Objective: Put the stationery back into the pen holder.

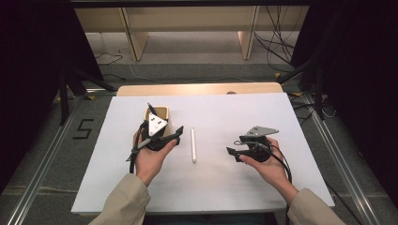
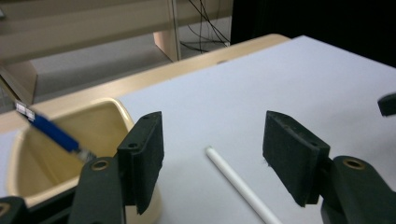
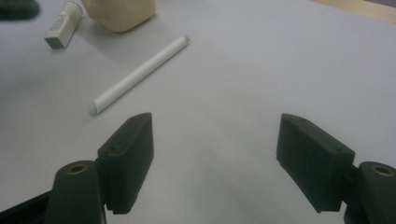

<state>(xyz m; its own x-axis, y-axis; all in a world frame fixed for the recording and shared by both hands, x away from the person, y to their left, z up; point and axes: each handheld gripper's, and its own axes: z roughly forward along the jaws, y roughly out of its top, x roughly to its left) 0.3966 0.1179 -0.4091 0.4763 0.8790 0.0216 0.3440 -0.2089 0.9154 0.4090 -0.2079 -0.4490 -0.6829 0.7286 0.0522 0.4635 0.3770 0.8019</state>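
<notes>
A beige cup [image 1: 162, 112] stands on the white sheet at the left, with a blue pen [image 1: 151, 108] leaning in it. The left gripper view has the cup [image 2: 18, 163] and the blue pen [image 2: 51, 133] at its left. A white stick [image 1: 193, 145] lies flat in the middle of the sheet. My left gripper [image 1: 178, 135] hovers between cup and stick, open, nothing between its pads; the stick [image 2: 238, 184] lies on the table below and ahead of it. My right gripper [image 1: 233, 147] stands open to the right of the stick [image 3: 140, 73], its jaws holding nothing.
A white sheet [image 1: 211, 187] covers the tabletop, whose wooden far edge [image 1: 197, 89] shows. A small white capped object [image 3: 63, 25] lies beside the cup [image 3: 122, 14]. Beyond the table are wooden shelf legs and cables on the floor.
</notes>
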